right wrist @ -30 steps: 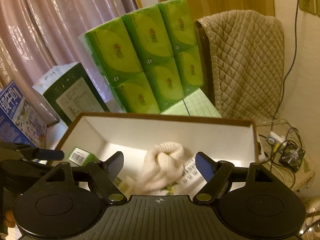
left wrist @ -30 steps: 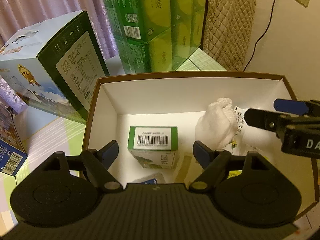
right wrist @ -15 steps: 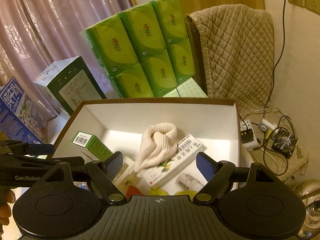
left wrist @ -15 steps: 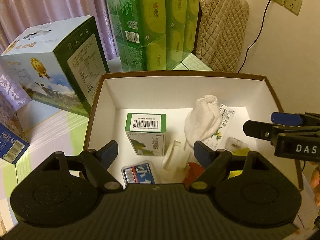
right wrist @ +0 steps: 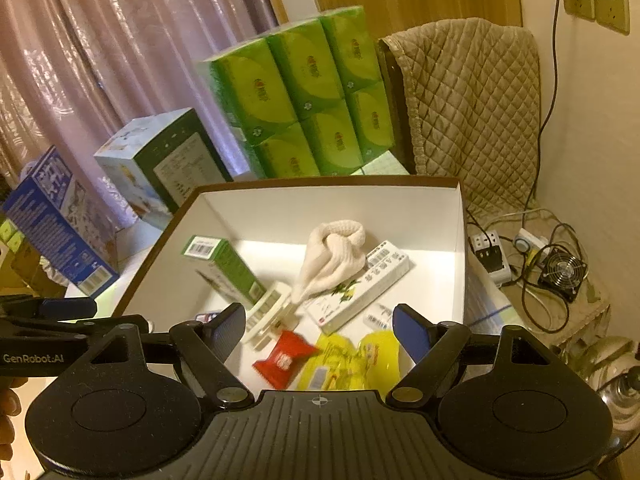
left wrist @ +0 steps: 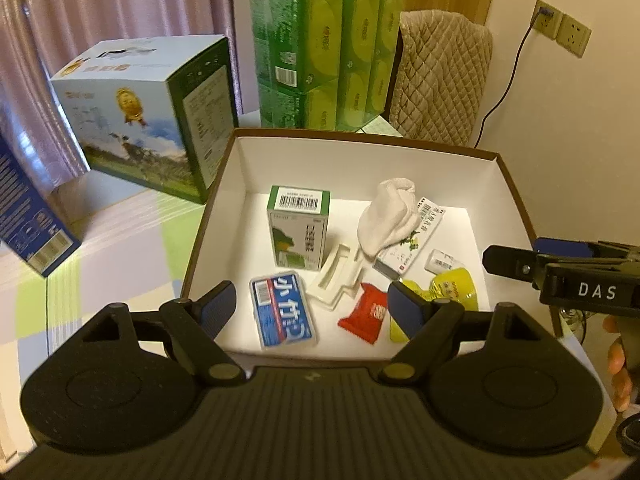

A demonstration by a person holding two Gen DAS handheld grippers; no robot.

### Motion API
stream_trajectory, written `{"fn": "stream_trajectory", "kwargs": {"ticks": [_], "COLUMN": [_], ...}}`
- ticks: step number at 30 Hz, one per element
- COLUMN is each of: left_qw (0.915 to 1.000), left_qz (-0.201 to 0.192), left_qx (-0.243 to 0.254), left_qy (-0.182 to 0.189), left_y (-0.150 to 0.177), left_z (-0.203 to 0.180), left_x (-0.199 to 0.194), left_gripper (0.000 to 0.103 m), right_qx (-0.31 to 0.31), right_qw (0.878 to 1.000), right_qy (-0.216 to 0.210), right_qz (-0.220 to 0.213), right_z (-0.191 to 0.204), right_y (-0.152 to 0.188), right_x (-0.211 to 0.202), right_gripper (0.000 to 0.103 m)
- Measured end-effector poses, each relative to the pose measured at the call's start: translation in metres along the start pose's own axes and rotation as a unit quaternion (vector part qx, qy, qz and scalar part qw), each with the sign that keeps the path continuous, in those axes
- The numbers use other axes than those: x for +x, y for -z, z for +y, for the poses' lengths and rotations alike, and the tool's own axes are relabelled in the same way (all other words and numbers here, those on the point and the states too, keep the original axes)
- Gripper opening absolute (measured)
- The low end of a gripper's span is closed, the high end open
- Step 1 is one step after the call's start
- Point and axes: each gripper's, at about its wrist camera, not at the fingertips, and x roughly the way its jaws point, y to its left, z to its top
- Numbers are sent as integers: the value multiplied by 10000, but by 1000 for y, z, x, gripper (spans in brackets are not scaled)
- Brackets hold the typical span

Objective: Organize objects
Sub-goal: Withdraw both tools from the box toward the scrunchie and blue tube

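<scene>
Your left gripper [left wrist: 312, 308] hangs above the near edge of the brown-rimmed white box [left wrist: 516, 200], its blue-padded fingers [left wrist: 218, 308] spread wide with nothing between them. Your right gripper [right wrist: 320, 326] is spread just as wide and equally empty, hovering over the box's near right side; in the left wrist view it shows side-on at the right edge, so its opening is best judged from its own camera. Everything to be organized lies inside the box. A green medicine carton [left wrist: 299, 227] stands upright near the left wall, barcode on top. Just in front of it a blue blister pack [left wrist: 283, 310] lies flat, and beside that rests a white plastic tray insert [left wrist: 338, 274], tilted. A red sachet [left wrist: 366, 314] sits near the front, touching the tray's lower end. A rolled white cloth [left wrist: 390, 216] is draped over one end of a long white medicine box [left wrist: 412, 240] that lies flat and diagonal. Yellow packets [left wrist: 454, 286] lie at the front right, partly hidden behind your left gripper's right finger, with a small white item just above them that you cannot identify. Behind the box stand a stack of green tissue packs [left wrist: 324, 56] and a blue-and-green milk carton case [left wrist: 144, 116]; a blue box [left wrist: 28, 224] leans at the far left.
</scene>
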Motion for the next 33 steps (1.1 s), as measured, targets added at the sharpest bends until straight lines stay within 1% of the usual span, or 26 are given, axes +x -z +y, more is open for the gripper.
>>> {"fn": "stream_trajectory", "kwargs": {"ticks": [10, 18, 27, 33], "left_qw": [9998, 9995, 9988, 9978], "left_qz": [-50, 31, 227, 383], "left_qx": [-207, -315, -428, -534], "left_qy": [-56, -76, -54, -81], "left_y": [43, 86, 131, 156], "left_z": [12, 22, 30, 40], "left_x": [-45, -73, -92, -98], "left_gripper": [80, 80, 80, 80], "right_qx": [-129, -244, -406, -462], "right_qw": [9999, 9991, 9965, 9947], "right_qy": [-58, -59, -69, -53], "right_qz": [70, 348, 733, 913], "right_z": [26, 50, 71, 80], "right_y": [37, 80, 125, 143], "right_x": [-34, -50, -58, -59], "right_gripper": [78, 78, 78, 78]}}
